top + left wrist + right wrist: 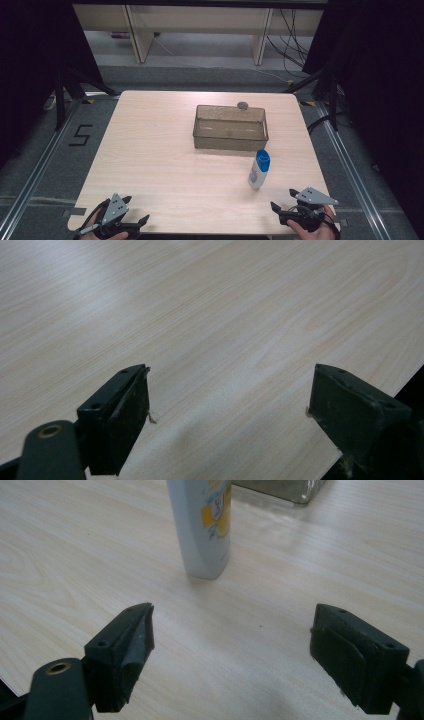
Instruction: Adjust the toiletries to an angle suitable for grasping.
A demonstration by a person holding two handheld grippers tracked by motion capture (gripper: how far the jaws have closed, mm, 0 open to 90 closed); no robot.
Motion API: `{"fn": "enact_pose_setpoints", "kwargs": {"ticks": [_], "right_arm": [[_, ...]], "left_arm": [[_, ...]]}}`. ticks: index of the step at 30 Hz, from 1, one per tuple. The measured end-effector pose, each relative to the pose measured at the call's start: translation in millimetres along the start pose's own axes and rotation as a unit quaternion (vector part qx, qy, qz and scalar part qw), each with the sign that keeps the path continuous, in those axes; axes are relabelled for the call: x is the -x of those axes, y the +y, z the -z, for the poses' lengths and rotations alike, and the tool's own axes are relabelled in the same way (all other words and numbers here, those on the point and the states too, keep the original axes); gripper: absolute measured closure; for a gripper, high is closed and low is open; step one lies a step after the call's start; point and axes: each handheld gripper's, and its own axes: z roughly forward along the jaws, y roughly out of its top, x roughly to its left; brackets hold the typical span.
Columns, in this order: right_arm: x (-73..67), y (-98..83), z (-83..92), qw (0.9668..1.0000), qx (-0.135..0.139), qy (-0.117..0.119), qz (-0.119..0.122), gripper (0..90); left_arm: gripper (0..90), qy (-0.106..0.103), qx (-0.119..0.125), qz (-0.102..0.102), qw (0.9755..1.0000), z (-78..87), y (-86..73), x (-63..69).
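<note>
A white bottle with a blue cap (259,169) stands upright on the table, right of centre; its lower body with a yellow label (202,525) rises just ahead of my right gripper. My right gripper (283,198) rests at the front right edge, open, jaws wide apart, nothing between them (232,640). My left gripper (136,209) sits at the front left edge, open and empty, over bare wood (230,400). A clear rectangular bin (230,141) stands beyond the bottle, toward the back of the table.
A small round grey object (243,105) lies just behind the bin. The table's front edge (200,233) runs right by both grippers. Black stands and cables flank the table on the floor.
</note>
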Motion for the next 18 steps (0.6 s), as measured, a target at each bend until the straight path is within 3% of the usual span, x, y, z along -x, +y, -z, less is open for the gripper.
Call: {"fn": "enact_pose_setpoints", "kwargs": {"ticks": [3, 4, 7, 8, 9, 10, 11, 12, 14, 15, 16, 17, 18], "right_arm": [[-0.7, 0.7, 0.8, 1.0, 0.004, -0.003, 0.0, 19.5], [-3.3, 0.8, 0.8, 0.9999, 0.0, 0.0, -0.013, 19.7], [-0.9, 2.3, -0.3, 0.9999, 0.013, -0.006, 0.008, 20.3], [-4.4, 2.7, -0.6, 0.9999, 0.01, -0.003, -0.012, 20.3], [-2.6, 3.8, -1.3, 0.9998, 0.018, -0.005, 0.004, 20.4], [-4.6, 4.6, -1.0, 0.9998, 0.018, -0.003, -0.003, 20.7], [-3.4, 5.6, -1.9, 0.9996, 0.027, -0.005, 0.011, 20.9], [-7.1, 6.2, -2.0, 0.9997, 0.024, 0.002, -0.009, 21.0], [-6.0, 8.0, -3.5, 0.9994, 0.033, 0.001, 0.008, 21.0], [-8.5, 8.4, -3.7, 0.9996, 0.029, 0.007, -0.003, 21.0], [-7.6, 9.1, -4.8, 0.9994, 0.033, 0.007, 0.009, 21.0], [-10.4, 9.7, -3.9, 0.9996, 0.026, 0.01, -0.003, 21.0], [-8.4, 11.0, -5.2, 0.9992, 0.038, 0.006, 0.015, 21.0]], "left_arm": [[16.0, 0.002, 0.003, 0.002, 1.0, -0.2, 0.0, 0.5], [16.0, 0.009, 0.006, 0.0, 0.9999, -0.9, -0.3, 0.7], [16.0, 0.001, 0.003, 0.002, 1.0, -0.1, -0.1, -0.1], [16.0, -0.001, 0.004, -0.002, 1.0, -0.4, 0.0, -0.4], [16.0, -0.006, 0.011, 0.003, 0.9999, -1.2, -0.4, 0.8], [16.0, -0.005, 0.01, 0.003, 0.9999, -1.1, -0.4, 0.7], [16.0, 0.001, 0.004, -0.001, 1.0, -0.2, 0.0, 0.0], [16.0, 0.004, 0.003, -0.003, 1.0, -0.1, 0.2, -0.2], [16.0, 0.004, 0.002, -0.001, 1.0, -0.2, -0.2, -0.3], [16.0, 0.002, 0.002, 0.0, 1.0, 0.5, -0.2, 0.0], [16.0, -0.001, 0.0, 0.001, 1.0, 0.3, 0.0, -0.6], [16.0, -0.001, 0.0, 0.001, 1.0, 0.3, 0.0, -0.6], [16.0, 0.002, 0.002, 0.002, 1.0, 0.2, 0.2, 0.0]]}}
